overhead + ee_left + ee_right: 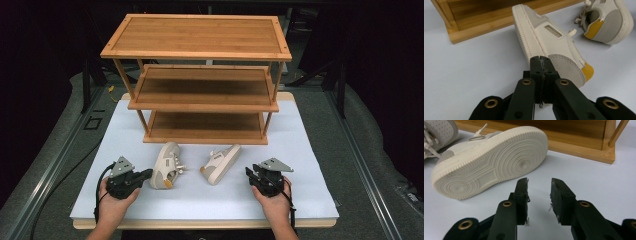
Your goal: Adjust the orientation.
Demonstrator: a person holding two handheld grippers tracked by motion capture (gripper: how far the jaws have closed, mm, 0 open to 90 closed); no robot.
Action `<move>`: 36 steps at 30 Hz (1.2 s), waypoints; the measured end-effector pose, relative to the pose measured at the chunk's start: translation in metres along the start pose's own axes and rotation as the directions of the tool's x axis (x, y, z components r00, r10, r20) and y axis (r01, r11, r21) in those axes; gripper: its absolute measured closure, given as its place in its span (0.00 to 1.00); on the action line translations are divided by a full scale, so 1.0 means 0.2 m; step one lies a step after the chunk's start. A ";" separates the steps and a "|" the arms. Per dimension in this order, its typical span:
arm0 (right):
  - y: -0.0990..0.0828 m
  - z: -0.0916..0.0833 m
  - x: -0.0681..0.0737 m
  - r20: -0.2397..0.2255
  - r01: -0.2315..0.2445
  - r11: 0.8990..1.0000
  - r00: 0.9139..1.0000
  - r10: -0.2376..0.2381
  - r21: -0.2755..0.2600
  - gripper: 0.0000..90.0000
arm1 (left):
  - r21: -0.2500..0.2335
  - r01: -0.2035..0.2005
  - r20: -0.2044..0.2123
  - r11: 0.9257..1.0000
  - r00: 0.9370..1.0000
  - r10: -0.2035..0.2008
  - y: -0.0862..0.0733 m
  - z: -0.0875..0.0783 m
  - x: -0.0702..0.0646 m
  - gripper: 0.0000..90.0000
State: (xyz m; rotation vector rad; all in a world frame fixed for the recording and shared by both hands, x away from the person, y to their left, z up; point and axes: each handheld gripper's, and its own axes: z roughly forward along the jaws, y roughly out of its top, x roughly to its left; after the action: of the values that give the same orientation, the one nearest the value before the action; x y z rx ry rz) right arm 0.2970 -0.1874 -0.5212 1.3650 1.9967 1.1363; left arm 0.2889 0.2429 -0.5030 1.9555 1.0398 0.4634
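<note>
Two pale shoes [167, 165] [220, 163] before wooden rack [200, 90], outside its shelves

closed left gripper [541, 61] beside shoe [549, 42]

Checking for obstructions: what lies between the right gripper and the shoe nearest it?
Nothing: in the right gripper view, bare white table top separates the right gripper, jaws apart, from the shoe lying on its side, sole facing the camera.

**Dark room around a lit white table**

A white-topped table [310, 165] with a pale wooden edge stands on grey carpet [375, 150]. A three-tier bamboo shelf [200, 75] stands at its far side. Beyond, the room lies in darkness, with black stand legs [320, 75] faintly showing.
</note>
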 end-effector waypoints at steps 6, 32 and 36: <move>0.00 0.00 0.00 0.000 -0.007 1.000 1.000 0.007 -0.003 0.74 | 0.003 0.007 -0.014 1.000 1.000 -0.007 -0.01 0.00 0.02 1.00; 0.00 -0.01 -0.03 -0.004 -0.046 0.999 0.999 0.046 -0.016 0.74 | -0.008 0.153 -0.107 0.988 0.982 -0.153 -0.05 -0.01 0.17 0.87; 0.00 -0.01 -0.03 -0.002 -0.051 0.999 0.999 0.051 -0.018 0.74 | -0.072 0.180 -0.078 0.981 0.979 -0.186 -0.02 -0.03 0.16 0.79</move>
State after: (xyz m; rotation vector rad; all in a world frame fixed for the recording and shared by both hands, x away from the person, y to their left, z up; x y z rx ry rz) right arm 0.2980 -0.1938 -0.5217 1.4142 1.9577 1.1756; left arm 0.3010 0.2738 -0.5053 1.7769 1.2314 0.4743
